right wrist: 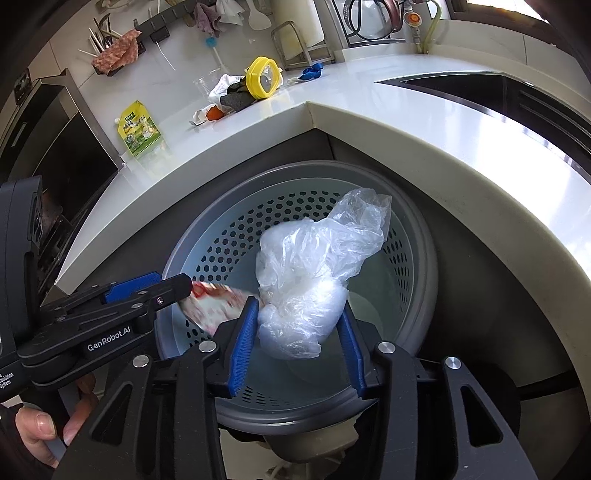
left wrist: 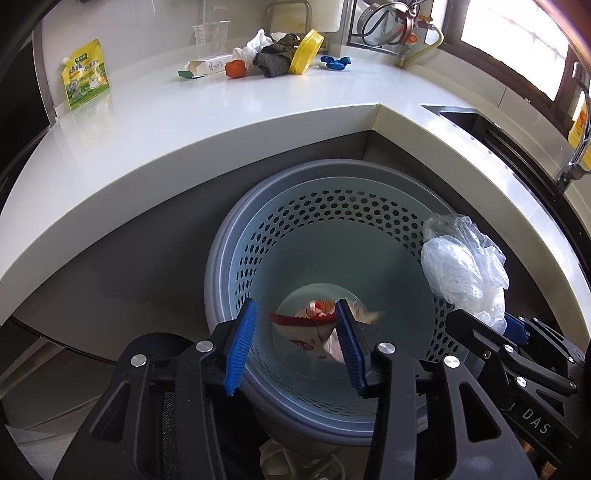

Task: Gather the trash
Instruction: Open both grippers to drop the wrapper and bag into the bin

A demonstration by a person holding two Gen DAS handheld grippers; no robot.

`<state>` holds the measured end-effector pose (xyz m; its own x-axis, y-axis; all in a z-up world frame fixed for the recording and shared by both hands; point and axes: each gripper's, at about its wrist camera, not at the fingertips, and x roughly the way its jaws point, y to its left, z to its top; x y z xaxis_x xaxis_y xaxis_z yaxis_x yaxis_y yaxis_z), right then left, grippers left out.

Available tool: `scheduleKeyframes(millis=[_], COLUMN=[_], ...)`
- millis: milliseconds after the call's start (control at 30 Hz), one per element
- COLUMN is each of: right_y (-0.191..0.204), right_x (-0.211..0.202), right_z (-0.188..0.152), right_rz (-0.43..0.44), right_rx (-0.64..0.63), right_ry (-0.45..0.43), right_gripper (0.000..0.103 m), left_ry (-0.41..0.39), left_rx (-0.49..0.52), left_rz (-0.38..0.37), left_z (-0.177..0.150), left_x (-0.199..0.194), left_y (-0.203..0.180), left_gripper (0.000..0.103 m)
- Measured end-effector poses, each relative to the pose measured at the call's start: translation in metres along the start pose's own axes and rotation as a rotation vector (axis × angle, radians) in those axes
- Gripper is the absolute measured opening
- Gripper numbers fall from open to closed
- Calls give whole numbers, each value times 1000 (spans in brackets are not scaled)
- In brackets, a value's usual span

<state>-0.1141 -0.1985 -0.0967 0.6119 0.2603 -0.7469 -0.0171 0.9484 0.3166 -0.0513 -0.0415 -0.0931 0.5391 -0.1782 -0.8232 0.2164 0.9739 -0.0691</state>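
While the crumpled clear plastic bag sat between the blue pads of the right gripper, it hung over the mouth of the grey perforated bin, which stood on the floor in the inner corner of the white counter. The right jaws stood fairly wide, pressed against the bag's lower bulge. Beside it, the left gripper was open with nothing between its pads; a red-and-white wrapper showed below it, blurred, so whether it lay on the bin's bottom or hung in the air could not be told. More trash lay on the counter, well apart from the bin: a yellow-green pouch, a small carton, a dark cloth, a yellow lid, a clear cup and blue scraps. Near the right edge sat a sink.
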Motion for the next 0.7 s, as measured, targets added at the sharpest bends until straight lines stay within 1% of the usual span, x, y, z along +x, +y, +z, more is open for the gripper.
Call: scheduleKeyframes(millis=[67,133,267,367,700], right_y=[-1,-1,-1,0,3], right_x=[-2,-4,-4,-4,-3], right_z=[0,0,0,1,2], right_rz=[1,-2,-1,-1,2], right_rx=[0,0,2,0,-4], right_ry=[-8,-13,-13,-12,-15], right_gripper=[51,53,53,53,54], left_ry=[-2,-5,-8,-9,-8], left_rx=[1,-2,-9,-14,-44], left_rz=[3,3,7,9,13], left_z=[0,-1,0,0,1], left_x=[-1,-1,-2,-1,-1], left_y=[0,1,4,6,17], left_gripper=[49,52,55,59,62])
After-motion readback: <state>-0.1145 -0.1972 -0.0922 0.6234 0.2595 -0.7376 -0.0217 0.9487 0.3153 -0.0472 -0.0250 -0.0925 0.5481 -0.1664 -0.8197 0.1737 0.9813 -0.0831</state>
